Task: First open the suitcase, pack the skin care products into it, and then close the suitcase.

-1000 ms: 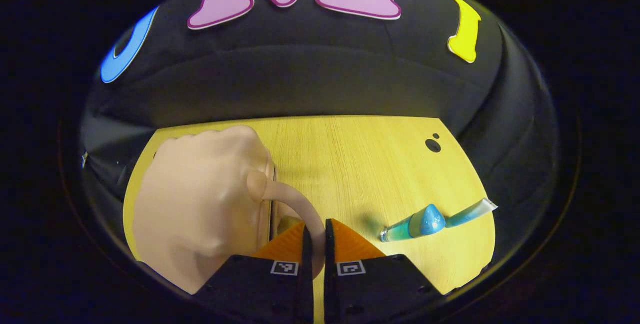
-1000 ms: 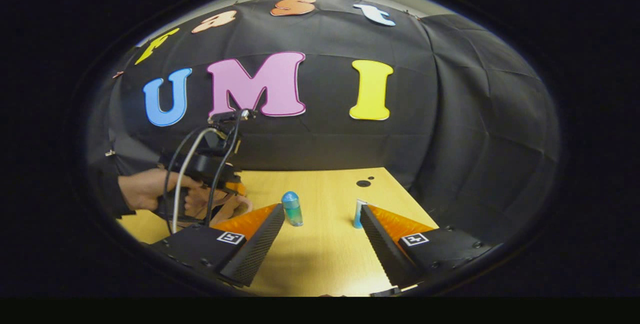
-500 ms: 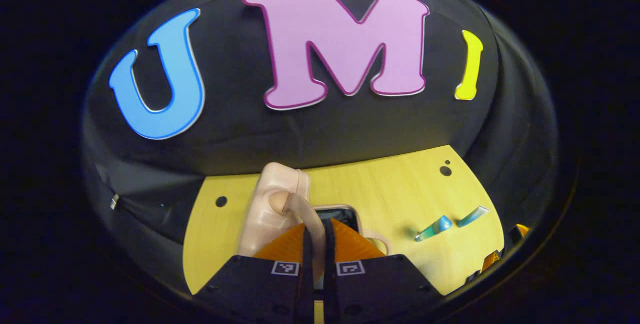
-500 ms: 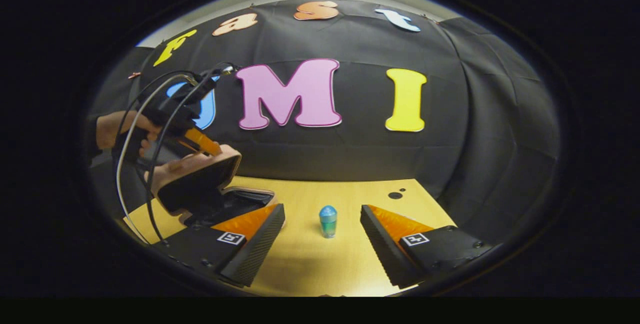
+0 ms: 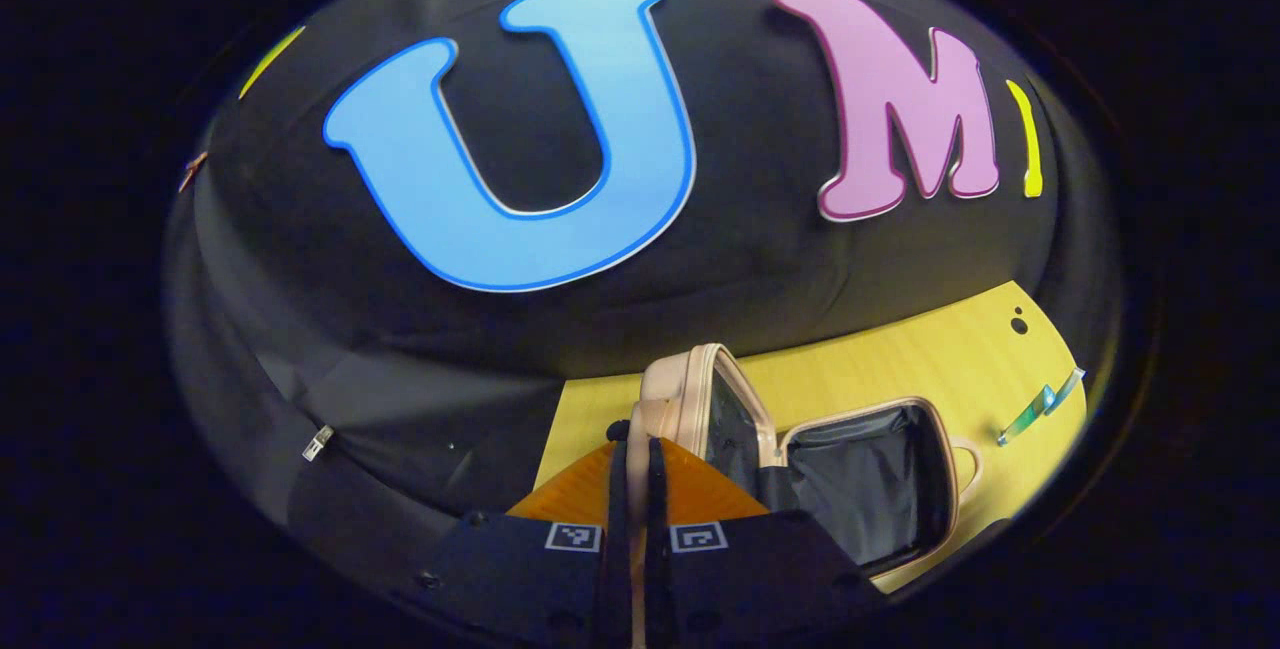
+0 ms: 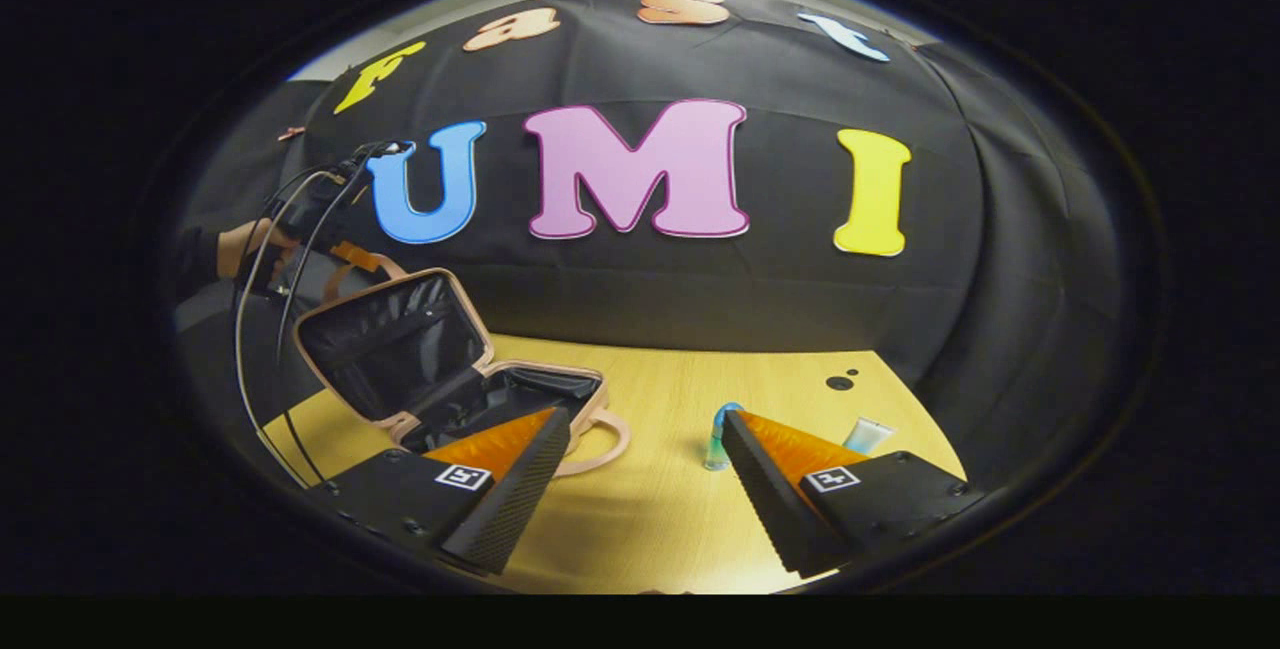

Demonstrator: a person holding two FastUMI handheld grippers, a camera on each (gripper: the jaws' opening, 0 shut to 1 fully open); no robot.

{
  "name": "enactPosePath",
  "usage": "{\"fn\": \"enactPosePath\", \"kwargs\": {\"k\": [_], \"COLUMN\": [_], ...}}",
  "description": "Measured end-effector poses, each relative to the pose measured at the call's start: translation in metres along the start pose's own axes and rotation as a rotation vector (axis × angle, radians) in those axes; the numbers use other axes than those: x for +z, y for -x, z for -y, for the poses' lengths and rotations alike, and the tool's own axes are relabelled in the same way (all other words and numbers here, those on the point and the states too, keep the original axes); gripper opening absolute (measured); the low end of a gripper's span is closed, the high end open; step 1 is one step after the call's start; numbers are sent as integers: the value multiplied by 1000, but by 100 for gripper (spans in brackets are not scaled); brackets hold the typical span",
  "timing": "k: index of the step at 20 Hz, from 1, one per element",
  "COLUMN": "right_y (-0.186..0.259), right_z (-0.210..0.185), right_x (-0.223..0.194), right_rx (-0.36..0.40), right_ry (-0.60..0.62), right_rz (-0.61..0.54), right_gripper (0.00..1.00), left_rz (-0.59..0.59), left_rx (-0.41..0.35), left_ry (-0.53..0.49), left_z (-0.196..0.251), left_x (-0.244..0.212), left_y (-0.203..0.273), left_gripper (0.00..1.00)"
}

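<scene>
A pale pink suitcase (image 6: 345,369) stands open on the wooden table (image 6: 660,519), its black-lined lid (image 6: 385,339) raised to the left. My left gripper (image 5: 637,445) is shut on the lid's handle (image 5: 636,421) and holds the lid (image 5: 680,394) up; it appears farther off as the left gripper (image 6: 345,254) in a hand (image 6: 232,244). The black inside of the base (image 5: 870,489) lies bare. A blue-capped green bottle (image 6: 717,437) stands by a finger of my open right gripper (image 6: 640,474). A blue-green tube (image 6: 866,434) lies behind that finger. Both products (image 5: 1040,399) sit at the table's right.
A second pink handle (image 6: 600,444) sticks out from the base toward my right gripper. Cables (image 6: 260,329) hang from the left gripper down past the table's left edge. Two small dark holes (image 6: 840,381) mark the far right of the table.
The left gripper has swung the lid up and back to the left by its handle, and the suitcase now stands wide open. The right gripper view has panned, staying open.
</scene>
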State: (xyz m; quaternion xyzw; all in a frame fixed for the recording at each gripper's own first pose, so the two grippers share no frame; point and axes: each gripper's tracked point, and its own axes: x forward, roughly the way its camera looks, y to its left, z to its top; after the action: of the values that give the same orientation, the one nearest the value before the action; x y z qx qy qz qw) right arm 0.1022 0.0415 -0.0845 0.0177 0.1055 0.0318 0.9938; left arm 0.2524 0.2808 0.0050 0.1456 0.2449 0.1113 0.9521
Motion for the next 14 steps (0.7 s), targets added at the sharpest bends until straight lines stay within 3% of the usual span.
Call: {"fn": "enactPosePath", "kwargs": {"k": [2, 3, 4, 7, 9, 14], "right_y": [-5, -8, -12, -17, -19, -16], "right_z": [-5, -6, -7, -5, -1, 6], "right_x": [-3, -6, -8, -14, -18, -33], "right_rx": [-9, -13, -23, -61, -84, -104], "right_ry": [28, 39, 48, 63, 73, 116], "right_rz": [-5, -10, -15, -21, -23, -51], "right_gripper": [97, 92, 97, 97, 97, 97], "left_rz": [-25, -32, -44, -68, -84, -141], "left_rx": [11, 8, 11, 33, 39, 23], "left_ry": [12, 22, 35, 8, -27, 39], "left_z": [-25, -36, -47, -71, -79, -85], "left_x": [-22, -31, -42, -80, -105, -151], "left_y": [-23, -34, -46, -83, -109, -149], "left_gripper": [10, 10, 10, 10, 10, 10]}}
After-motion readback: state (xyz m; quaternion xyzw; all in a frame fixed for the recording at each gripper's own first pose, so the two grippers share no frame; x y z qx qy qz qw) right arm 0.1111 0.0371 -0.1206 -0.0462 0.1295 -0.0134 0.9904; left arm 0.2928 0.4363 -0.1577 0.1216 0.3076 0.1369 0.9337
